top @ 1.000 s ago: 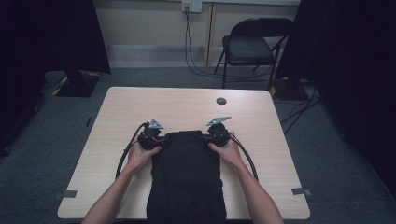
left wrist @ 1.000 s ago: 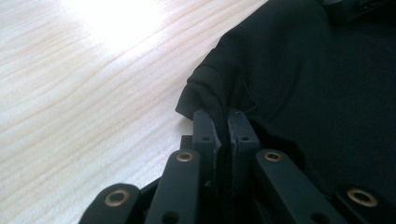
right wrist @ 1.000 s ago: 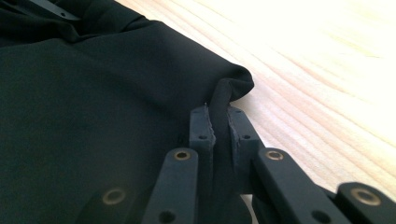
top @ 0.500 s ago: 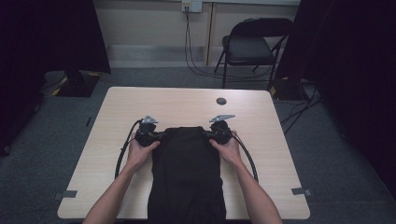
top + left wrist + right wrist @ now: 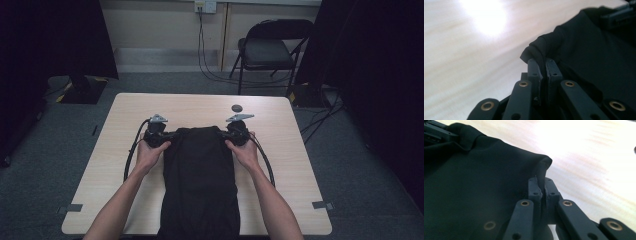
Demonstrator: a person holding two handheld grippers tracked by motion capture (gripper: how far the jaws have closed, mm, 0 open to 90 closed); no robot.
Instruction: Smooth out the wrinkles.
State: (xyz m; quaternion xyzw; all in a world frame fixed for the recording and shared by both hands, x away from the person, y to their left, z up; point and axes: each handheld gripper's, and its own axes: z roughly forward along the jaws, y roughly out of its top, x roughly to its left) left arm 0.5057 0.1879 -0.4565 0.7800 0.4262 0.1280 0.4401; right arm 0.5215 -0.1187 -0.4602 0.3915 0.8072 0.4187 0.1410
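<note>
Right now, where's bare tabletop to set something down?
Free: the far strip of the table beyond both claws, apart from the small dark disc; the left side outside the left cable; the right side outside the right cable. Crowded: the middle, under the black cloth.

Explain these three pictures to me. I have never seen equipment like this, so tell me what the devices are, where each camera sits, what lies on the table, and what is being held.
A person sits at a light wooden table and holds a hand-operated tool with two black jaws in each hand. The wide picture comes from a fixed camera above the person, looking down. The two close-ups come from small cameras riding on each tool, looking along its jaws. A black garment lies on the table and hangs over the near edge. The left gripper is shut on the fabric at one far corner, seen close up in the left gripper view. The right gripper is shut on the other corner. A small dark round object lies farther back on the table.
</note>
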